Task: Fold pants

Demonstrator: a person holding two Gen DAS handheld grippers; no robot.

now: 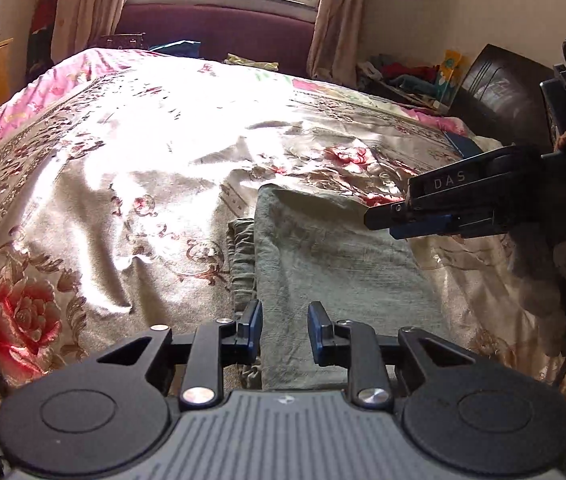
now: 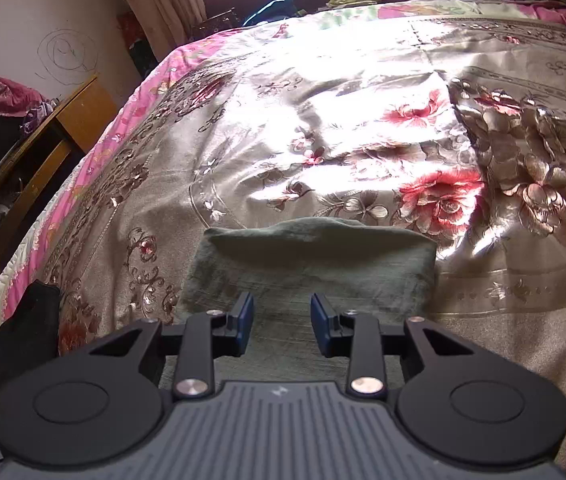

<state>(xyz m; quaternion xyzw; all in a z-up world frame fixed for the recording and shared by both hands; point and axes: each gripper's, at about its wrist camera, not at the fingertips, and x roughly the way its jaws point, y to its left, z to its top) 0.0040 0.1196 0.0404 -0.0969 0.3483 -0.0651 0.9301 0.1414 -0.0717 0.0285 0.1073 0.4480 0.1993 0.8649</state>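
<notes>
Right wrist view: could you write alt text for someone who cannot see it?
A folded grey-green pair of pants lies on a shiny floral bedspread, seen from just behind the right gripper, whose two blue-padded fingers stand apart above the cloth, holding nothing. Sunlight glares on the bed; a wooden cabinet stands at the left.

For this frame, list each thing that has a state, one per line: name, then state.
pants: folded into a compact rectangle, lying flat on the bedspread, held by neither gripper
left gripper: open, nothing between its fingers, over the near part of the pants
right gripper: open, empty, above the pants
bedspread: spread over the bed, wrinkled
curtains: drawn aside
</notes>
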